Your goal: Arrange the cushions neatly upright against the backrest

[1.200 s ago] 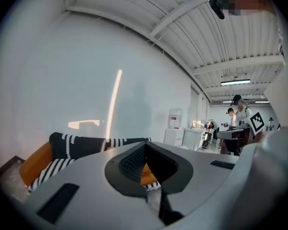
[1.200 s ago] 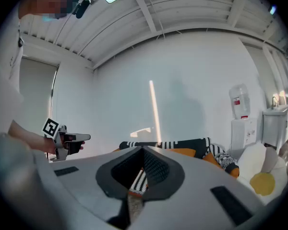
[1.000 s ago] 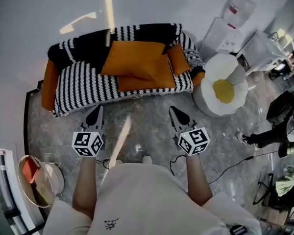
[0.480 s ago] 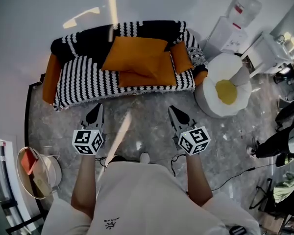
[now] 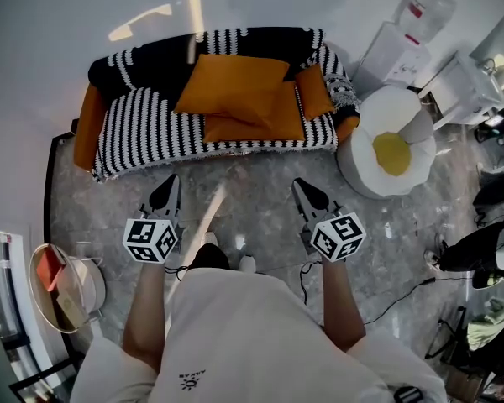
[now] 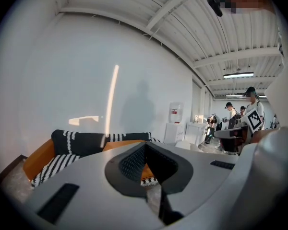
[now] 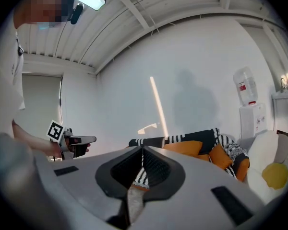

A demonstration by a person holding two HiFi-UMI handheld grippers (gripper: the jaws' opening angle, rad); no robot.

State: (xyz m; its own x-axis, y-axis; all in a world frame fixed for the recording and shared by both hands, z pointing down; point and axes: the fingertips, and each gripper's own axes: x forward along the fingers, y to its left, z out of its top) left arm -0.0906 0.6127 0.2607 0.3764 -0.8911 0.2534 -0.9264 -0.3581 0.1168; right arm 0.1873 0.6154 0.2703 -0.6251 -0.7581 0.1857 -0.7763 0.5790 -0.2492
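A sofa (image 5: 143, 137) under a black-and-white striped cover stands against the white wall. Two large orange cushions (image 5: 235, 86) lie overlapped and flat on its right half, and a smaller orange cushion (image 5: 314, 91) leans at the right armrest. My left gripper (image 5: 166, 193) and right gripper (image 5: 309, 195) hang side by side over the floor in front of the sofa, both shut with nothing between the jaws. The right gripper view shows the cushions (image 7: 185, 148) beyond its closed tips; the left gripper view catches the sofa's left end (image 6: 62, 155).
A white round pouf (image 5: 386, 145) with a yellow centre sits right of the sofa, with a water dispenser (image 5: 403, 32) behind it. A metal bin (image 5: 63, 288) stands at the lower left. People (image 5: 479, 246) and cables occupy the right side. The floor is grey marble.
Both grippers have drifted slightly down the frame and sunk a little, staying shut. The sofa sits a bit higher in the head view.
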